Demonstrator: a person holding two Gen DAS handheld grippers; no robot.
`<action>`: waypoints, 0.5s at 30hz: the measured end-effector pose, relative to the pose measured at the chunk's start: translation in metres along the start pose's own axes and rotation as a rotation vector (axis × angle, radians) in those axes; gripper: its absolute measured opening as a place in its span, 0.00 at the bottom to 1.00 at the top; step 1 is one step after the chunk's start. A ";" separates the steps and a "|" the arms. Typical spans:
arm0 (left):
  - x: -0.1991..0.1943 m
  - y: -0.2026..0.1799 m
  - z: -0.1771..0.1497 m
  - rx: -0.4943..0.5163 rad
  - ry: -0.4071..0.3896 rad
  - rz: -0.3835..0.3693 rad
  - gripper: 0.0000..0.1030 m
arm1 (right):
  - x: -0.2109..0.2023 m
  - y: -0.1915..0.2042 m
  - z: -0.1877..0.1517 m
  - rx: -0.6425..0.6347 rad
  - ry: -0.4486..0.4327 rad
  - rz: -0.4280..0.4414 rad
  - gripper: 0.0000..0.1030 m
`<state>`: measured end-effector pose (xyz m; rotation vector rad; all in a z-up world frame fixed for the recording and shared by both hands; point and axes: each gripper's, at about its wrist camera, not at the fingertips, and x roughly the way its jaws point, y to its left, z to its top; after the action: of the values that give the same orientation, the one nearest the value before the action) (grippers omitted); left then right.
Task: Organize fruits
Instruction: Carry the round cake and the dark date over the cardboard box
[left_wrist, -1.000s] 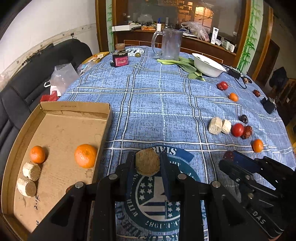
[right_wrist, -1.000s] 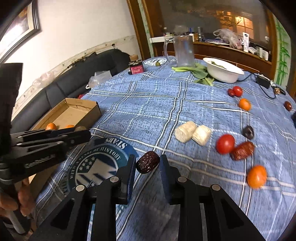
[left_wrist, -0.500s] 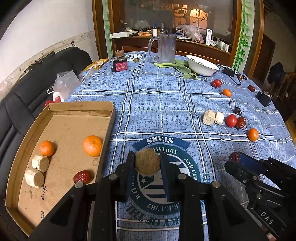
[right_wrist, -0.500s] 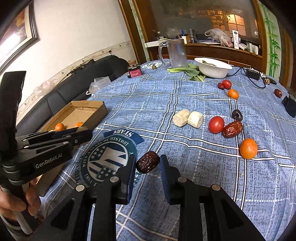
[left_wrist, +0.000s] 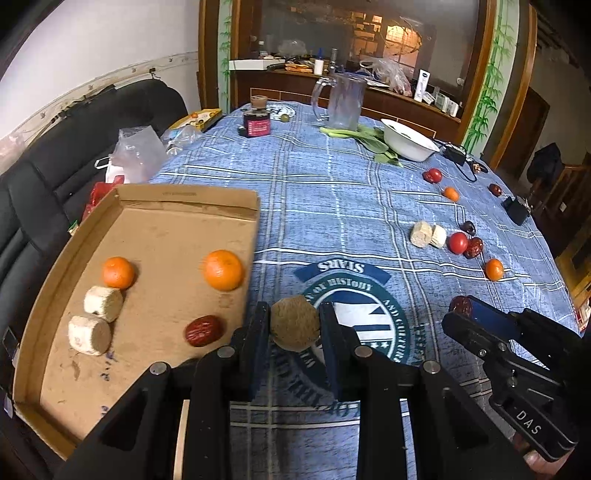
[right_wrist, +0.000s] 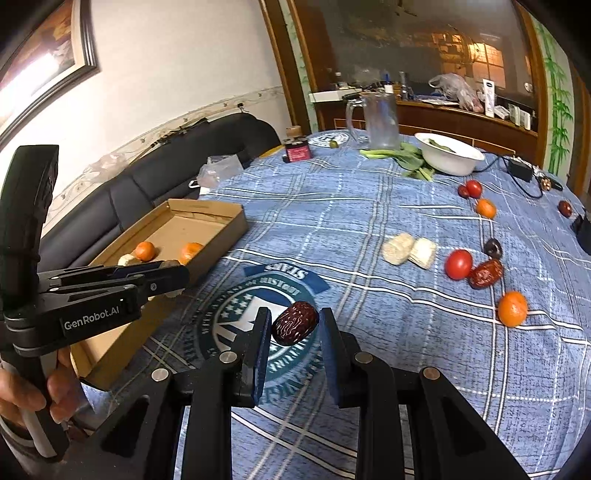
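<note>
Above the tablecloth (left_wrist: 332, 206), left gripper (left_wrist: 294, 326) clamps a tan puck (left_wrist: 294, 325), perhaps corn; right gripper (right_wrist: 295, 325) pinches a date (right_wrist: 295, 322) obliquely, which risks slipping before the box (left_wrist: 192, 201).

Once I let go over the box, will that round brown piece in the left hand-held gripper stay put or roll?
The brown piece looks like a stubby cylinder with a rough, fibrous face, so probably not slippery. Dropped on its curved side it may roll a little; the cardboard box has raised walls that should stop it. It seems stiff between the pads.

Left gripper (left_wrist: 294, 325) clamps corn piece (left_wrist: 294, 328) beside cardboard tray (left_wrist: 192, 201).
</note>
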<state>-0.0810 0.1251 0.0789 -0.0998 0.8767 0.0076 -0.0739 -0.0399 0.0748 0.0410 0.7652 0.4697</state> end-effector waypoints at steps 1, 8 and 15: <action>-0.002 0.004 -0.001 -0.004 -0.002 0.002 0.25 | 0.001 0.003 0.001 -0.005 0.000 0.002 0.28; -0.011 0.030 -0.003 -0.038 -0.003 0.015 0.25 | 0.007 0.020 0.005 -0.035 0.003 0.024 0.28; -0.018 0.062 -0.007 -0.075 -0.006 0.068 0.25 | 0.015 0.041 0.012 -0.072 0.003 0.053 0.28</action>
<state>-0.1011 0.1863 0.0830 -0.1399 0.8735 0.1043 -0.0726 0.0051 0.0825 -0.0071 0.7511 0.5472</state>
